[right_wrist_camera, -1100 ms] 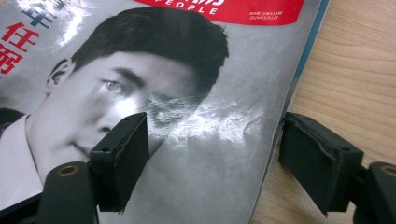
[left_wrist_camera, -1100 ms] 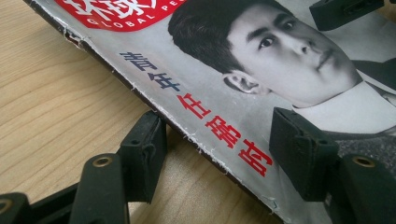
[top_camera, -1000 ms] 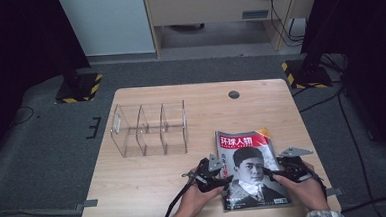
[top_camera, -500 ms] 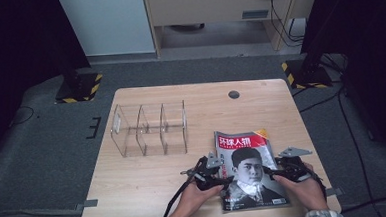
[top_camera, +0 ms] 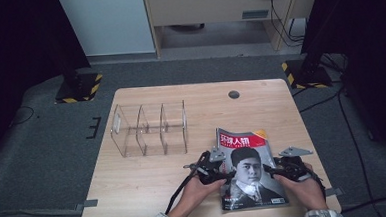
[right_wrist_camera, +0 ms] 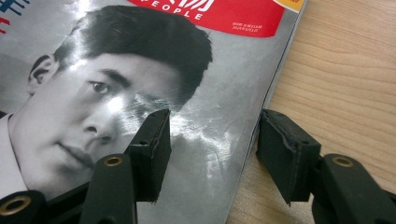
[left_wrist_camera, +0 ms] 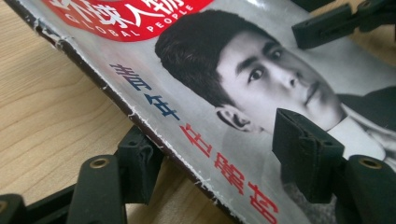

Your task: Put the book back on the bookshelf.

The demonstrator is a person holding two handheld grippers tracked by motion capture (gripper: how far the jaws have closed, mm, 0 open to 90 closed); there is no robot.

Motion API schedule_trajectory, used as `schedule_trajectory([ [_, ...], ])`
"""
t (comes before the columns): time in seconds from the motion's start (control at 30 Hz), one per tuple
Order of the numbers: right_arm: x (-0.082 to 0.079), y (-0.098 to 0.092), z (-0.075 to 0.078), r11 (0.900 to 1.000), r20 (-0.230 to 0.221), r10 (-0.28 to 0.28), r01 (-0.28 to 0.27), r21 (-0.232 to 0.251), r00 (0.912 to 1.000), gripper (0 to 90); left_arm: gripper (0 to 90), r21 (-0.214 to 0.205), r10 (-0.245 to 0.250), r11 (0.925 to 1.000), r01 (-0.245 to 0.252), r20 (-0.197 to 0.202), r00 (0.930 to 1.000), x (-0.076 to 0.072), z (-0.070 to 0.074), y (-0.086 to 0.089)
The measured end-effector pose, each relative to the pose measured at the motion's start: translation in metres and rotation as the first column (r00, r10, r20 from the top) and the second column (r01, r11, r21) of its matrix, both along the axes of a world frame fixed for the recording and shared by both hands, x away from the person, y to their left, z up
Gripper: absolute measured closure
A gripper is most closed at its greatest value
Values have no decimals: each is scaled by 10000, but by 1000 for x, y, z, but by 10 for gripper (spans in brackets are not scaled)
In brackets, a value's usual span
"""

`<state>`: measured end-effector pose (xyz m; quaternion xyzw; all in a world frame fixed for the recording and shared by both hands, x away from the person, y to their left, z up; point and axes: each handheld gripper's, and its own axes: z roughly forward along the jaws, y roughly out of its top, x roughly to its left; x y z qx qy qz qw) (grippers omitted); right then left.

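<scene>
Bench [top_camera: 150,191] of pale wood carries everything I am working with, and a clear divided rack [top_camera: 149,128] stands well apart from my jaws, beyond the left gripper. Nearer, the magazine [top_camera: 246,168] lies flat on the bench with its glossy portrait cover up, between my two grippers.

Left gripper [left_wrist_camera: 219,156] straddles the magazine's worn spine edge: one jaw sits low on the wood just outside that edge, the other hangs over the cover, and they are parted, not pinching. Right gripper [right_wrist_camera: 212,149] straddles the opposite, open edge the same way, one jaw over the cover and one outside on the bench. Its jaws have just been closing with the magazine's edge between them, but I see a gap at both pads, so nothing is gripped yet.

My worries from here: the outer jaws may ride over the edge instead of under it, so closing would only skid on the slick cover. On the right side, I could catch the top sheet alone, and the cover would crease or the pages fan open on lifting.
</scene>
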<state>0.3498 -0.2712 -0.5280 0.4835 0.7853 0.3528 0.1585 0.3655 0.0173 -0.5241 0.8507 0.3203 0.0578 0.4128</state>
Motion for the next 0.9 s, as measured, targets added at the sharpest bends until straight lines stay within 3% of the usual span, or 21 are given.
schedule_trajectory([
  [0.33,-1,3,0,9999,28,102,-102,-37,9999,447,498,169,-124,9998,119,299,9995,-1,0,1],
  [0.9,-4,6,0,9994,-53,344,-344,18,9994,423,640,47,-248,9997,247,415,9988,-2,3,5],
])
